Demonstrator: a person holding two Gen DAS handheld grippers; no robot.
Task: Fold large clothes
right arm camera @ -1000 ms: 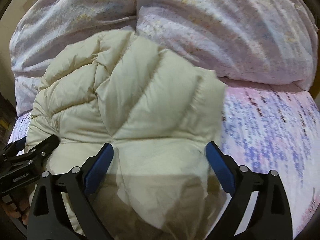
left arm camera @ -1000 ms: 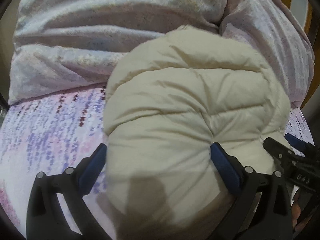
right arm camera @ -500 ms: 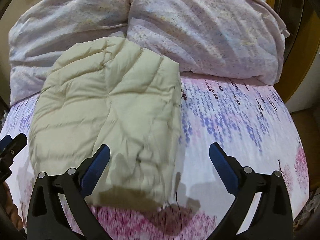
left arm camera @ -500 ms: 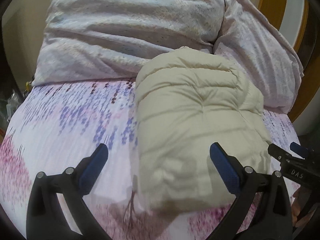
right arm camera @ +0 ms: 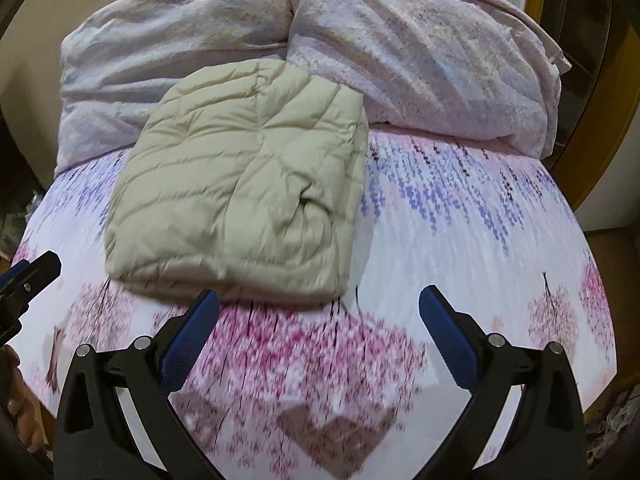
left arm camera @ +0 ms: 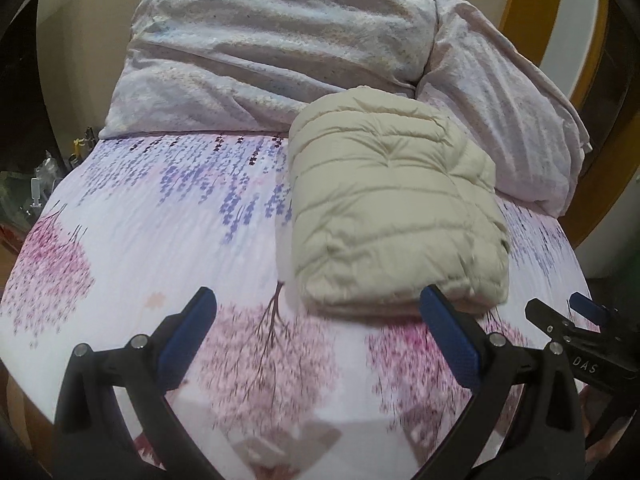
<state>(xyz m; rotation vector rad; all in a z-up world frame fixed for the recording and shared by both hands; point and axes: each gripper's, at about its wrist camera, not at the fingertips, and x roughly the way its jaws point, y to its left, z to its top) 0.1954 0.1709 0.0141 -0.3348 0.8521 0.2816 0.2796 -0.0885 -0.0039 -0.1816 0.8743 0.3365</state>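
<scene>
Cream quilted puffer jacket (left arm camera: 394, 216) folded in a compact bundle, centre right of the left view, on the floral bed sheet (left arm camera: 168, 220) (crumpled pale duvet (left arm camera: 272, 48) behind), left gripper (left arm camera: 318, 312) and right gripper (right arm camera: 320, 312) both spread wide, empty, short of the jacket

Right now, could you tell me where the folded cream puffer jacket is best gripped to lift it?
Grip the cream puffer jacket at its near edge, coming in low from the front. That edge is a thick, stacked fold facing both open grippers, so one pinch probably catches every layer.
</scene>
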